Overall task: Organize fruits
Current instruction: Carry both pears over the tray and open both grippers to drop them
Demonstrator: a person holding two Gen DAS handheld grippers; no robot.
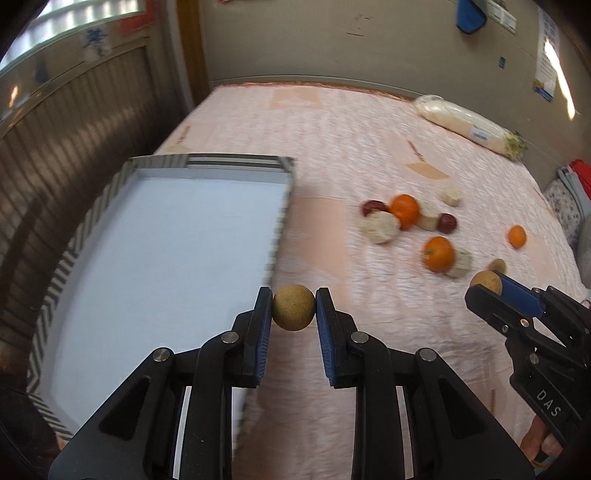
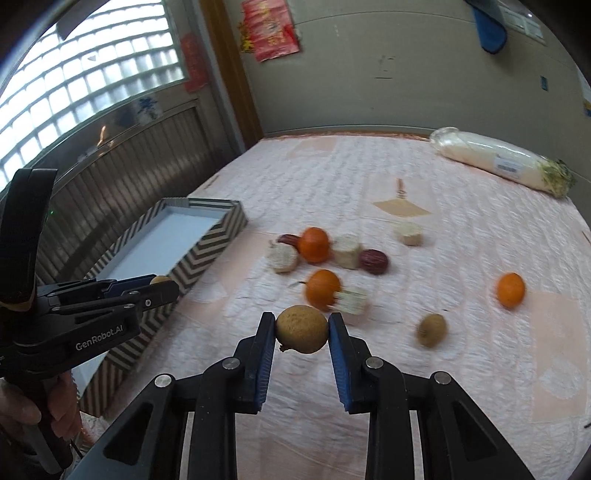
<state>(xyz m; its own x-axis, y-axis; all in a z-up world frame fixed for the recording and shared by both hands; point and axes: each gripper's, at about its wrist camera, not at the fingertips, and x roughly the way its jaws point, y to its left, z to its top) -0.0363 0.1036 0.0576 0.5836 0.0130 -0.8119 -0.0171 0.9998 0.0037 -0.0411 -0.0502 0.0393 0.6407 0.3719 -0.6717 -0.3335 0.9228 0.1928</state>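
We see a bed point(image 2: 424, 192) with a pink quilted cover. Behind it stands a grey wall point(image 2: 388, 55) with a red paper picture point(image 2: 271, 29) and a blue cloth point(image 2: 489, 31) hanging on it. On the left, bright light comes through a window of glass blocks point(image 2: 92, 74). Under the window runs brown wood panelling point(image 2: 147, 155), and a wooden post point(image 2: 232, 74) stands in the corner.

A home bedroom. Pink quilted bed point(image 2: 424, 206) against plain walls, glass-block window point(image 2: 81, 85) far left, red paper decoration point(image 2: 271, 31) pinned up beside it.
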